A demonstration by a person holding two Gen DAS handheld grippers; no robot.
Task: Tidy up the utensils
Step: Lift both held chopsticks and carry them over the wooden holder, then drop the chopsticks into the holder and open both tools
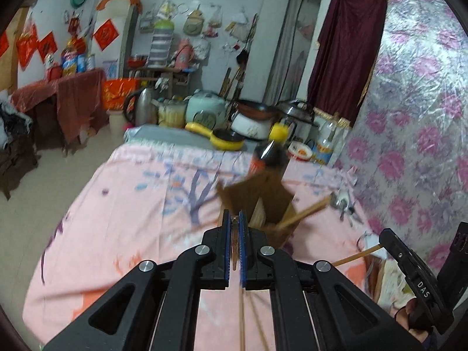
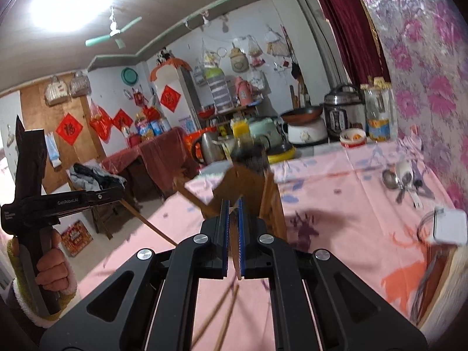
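Note:
A brown wooden utensil holder [image 1: 263,201] stands on the pink tablecloth, just ahead of both grippers; it also shows in the right wrist view [image 2: 251,187]. My left gripper [image 1: 233,219] is shut on wooden chopsticks [image 1: 241,316] that trail back under it. My right gripper [image 2: 233,207] is shut on wooden chopsticks [image 2: 225,316] too. Another chopstick [image 1: 304,212] leans out of the holder. Metal spoons [image 2: 400,180] lie by the wall; they also show in the left wrist view [image 1: 342,201].
Pots, a kettle [image 1: 143,106], a yellow pan [image 1: 225,140] and a rice cooker [image 2: 342,111] crowd the far end of the table. The floral wall [image 1: 424,117] is to the right. A white box [image 2: 450,225] lies at the right table edge.

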